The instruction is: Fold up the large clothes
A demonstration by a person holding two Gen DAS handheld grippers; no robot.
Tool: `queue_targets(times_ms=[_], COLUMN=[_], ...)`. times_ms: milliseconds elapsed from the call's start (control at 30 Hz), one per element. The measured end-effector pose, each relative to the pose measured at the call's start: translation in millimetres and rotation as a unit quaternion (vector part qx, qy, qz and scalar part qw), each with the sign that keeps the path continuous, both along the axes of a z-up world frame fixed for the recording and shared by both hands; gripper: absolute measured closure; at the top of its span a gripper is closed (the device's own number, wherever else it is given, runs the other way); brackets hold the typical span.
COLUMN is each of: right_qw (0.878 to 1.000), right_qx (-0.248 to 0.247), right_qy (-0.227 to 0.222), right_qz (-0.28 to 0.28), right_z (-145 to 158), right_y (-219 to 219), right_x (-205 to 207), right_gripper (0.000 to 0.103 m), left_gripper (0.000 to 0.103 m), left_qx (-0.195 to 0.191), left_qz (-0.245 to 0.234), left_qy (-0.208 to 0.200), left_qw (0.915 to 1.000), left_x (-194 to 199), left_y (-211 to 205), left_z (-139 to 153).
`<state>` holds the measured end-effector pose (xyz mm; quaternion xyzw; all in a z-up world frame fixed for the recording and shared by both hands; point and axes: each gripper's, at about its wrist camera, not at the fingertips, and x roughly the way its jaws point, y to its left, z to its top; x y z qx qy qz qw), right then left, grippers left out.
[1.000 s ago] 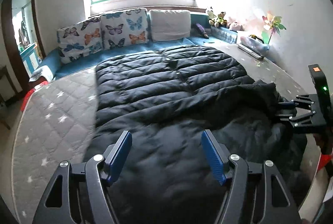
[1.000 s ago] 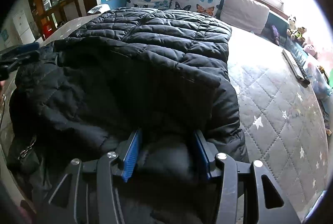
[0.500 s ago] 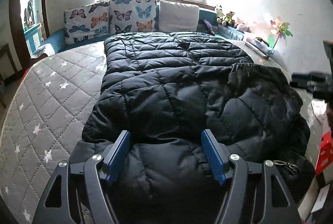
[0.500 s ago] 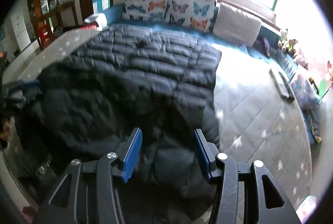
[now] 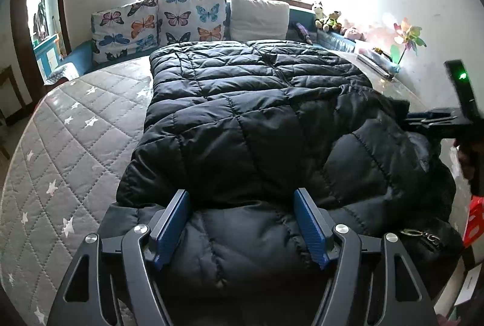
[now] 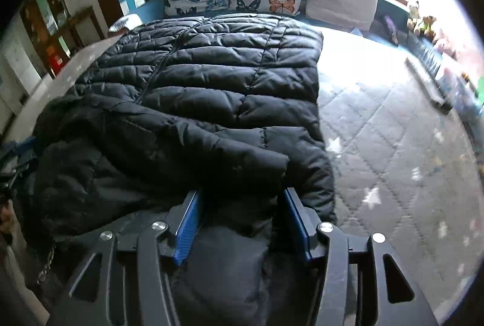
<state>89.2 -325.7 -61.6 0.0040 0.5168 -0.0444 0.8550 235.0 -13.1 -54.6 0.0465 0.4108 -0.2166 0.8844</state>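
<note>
Butterfly pillows are lining the headboard – the black puffer coat is lying spread across the quilted mattress, near end bunched; left gripper and right gripper are both hovering spread wide.

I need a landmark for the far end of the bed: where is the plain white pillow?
The plain white rectangular pillow leans under the window, right of the two butterfly-print cushions, beyond the black quilted puffer coat.

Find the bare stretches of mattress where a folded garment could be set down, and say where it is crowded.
Bare mattress lies left of the black coat, up to the butterfly pillows. A second patch lies right of it. The wall ledge with toys is crowded.
</note>
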Motion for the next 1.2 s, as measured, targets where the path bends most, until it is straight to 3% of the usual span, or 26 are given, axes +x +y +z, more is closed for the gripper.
queue_targets(times_ms=[200,300,400,533,633,767,933,1033,1200], right_qw=[0.997,0.995,0.994,0.997,0.998,0.997,0.995,0.994,0.994], right_qx=[-0.025,-0.019,-0.025,-0.023,0.01,0.003,0.054,0.082,0.085], right_qy=[-0.072,-0.094,-0.084,-0.018,-0.016,0.009,0.01,0.003,0.019], right_qz=[0.014,0.041,0.067,0.067,0.06,0.07,0.077,0.072,0.059], right_z=[51,61,51,0,-14,-1,41,64,86], right_y=[15,28,40,40,29,31,11,-7,-40], right_x=[-21,-24,-17,-4,-1,4,11,25,66], right_gripper=[0.046,0.046,0.046,0.046,0.045,0.045,0.043,0.043,0.043], left_gripper=[0.03,0.03,0.03,0.03,0.03,0.03,0.028,0.028,0.027], left_qx=[0.005,0.007,0.007,0.006,0.005,0.004,-0.047,-0.051,-0.034], left_qz=[-0.001,-0.002,-0.002,-0.006,-0.008,-0.012,-0.015,0.0,0.032], left_qy=[0.002,0.003,0.002,0.003,0.008,0.039,0.061,0.061,0.082], left_qw=[1.0,1.0,1.0,1.0,0.9999,0.9991,0.9969,0.9969,0.9956], left_x=[4,5,5,6,7,17,35,61,132], left_y=[-1,0,0,1,2,4,22,32,45], left_z=[0,-1,0,0,0,10,52,79,103])
